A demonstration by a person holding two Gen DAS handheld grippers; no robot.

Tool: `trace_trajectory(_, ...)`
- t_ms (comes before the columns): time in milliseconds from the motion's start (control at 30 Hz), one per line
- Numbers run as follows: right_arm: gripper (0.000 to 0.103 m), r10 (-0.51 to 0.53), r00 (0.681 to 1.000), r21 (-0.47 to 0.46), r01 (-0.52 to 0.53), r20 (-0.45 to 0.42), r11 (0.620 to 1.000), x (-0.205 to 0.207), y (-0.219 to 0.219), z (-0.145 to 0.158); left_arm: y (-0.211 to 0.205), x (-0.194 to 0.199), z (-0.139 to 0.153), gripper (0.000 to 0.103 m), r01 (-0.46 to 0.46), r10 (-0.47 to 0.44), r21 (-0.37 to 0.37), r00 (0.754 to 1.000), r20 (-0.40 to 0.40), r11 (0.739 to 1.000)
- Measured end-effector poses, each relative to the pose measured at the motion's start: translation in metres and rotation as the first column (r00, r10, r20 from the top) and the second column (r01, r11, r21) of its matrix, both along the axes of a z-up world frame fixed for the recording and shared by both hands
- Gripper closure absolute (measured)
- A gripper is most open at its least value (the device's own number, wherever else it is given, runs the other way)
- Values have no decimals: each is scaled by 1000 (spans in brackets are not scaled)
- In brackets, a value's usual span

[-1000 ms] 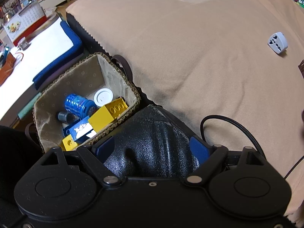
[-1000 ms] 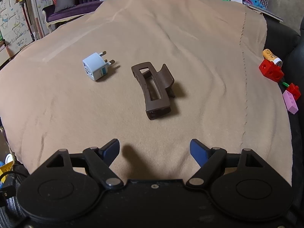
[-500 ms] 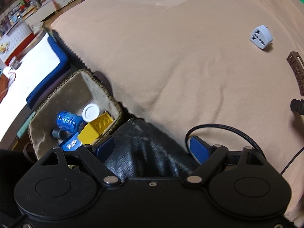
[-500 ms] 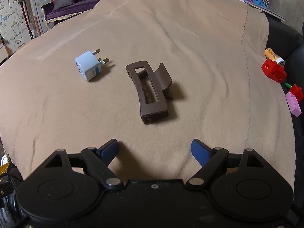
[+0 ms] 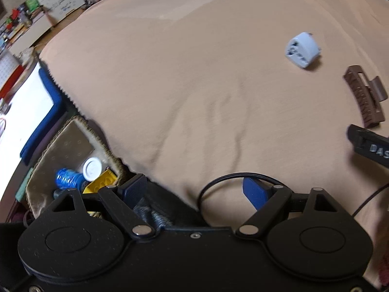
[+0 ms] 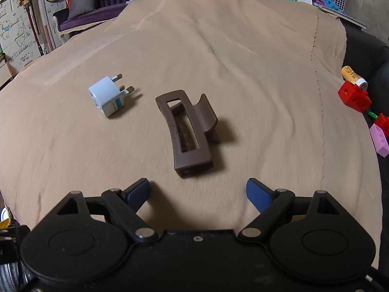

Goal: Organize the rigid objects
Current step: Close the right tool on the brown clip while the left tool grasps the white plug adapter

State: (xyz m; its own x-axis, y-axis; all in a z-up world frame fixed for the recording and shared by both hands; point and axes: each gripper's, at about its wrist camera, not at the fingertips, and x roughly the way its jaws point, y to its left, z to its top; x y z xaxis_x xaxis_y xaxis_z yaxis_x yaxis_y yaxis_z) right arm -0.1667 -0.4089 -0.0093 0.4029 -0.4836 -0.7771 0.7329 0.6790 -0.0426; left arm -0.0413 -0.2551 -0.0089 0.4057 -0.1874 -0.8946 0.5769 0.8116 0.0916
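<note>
A brown hair claw clip (image 6: 192,131) lies on the beige cloth (image 6: 218,56), just ahead of my right gripper (image 6: 197,191), which is open and empty. A white travel plug adapter (image 6: 107,96) lies to the clip's left. Both show in the left wrist view, the adapter (image 5: 302,52) and the clip (image 5: 364,96) at the right. My left gripper (image 5: 194,189) is open and empty over the cloth's near edge. A woven basket (image 5: 73,143) at lower left holds a yellow brick (image 5: 102,181), a blue ridged piece (image 5: 66,176) and a white lid (image 5: 92,169).
Red bricks (image 6: 353,97), a pink brick (image 6: 379,140) and a small yellow tube (image 6: 352,75) lie off the cloth's right edge. A black cable (image 5: 218,185) loops near my left gripper. The right gripper's black body (image 5: 369,146) shows at the right of the left wrist view.
My left gripper has swung right, away from the basket and toward the adapter and clip. My right gripper has moved closer to the hair clip.
</note>
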Motion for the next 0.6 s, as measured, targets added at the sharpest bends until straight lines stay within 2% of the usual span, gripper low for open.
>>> trace_trajectory(167,17,-2,1000,-2,2,13,1000,1,-4,1,-17,1,4,21,16,-17,18,1000,21,1000)
trace_trajectory(333,32,-16,999,-17,17,31,1000,-1,-10,4,-27,4,6,21,23,-24,40,999,42,999)
trace_trajectory(400,35,-18,999,-19,19,37,1000,-2,-14,5,-31,1,5,21,43,-52,95,995,90,995)
trace_trajectory(500,35,-13,999,-20,14,37,1000,-1,-19,5,-30,-6,8,21,103,-136,182,975,176,978)
trace_trajectory(600,33,-5,1000,-31,6,31,999,0,-19,4,-22,-4,16,21,153,-194,232,967,167,960)
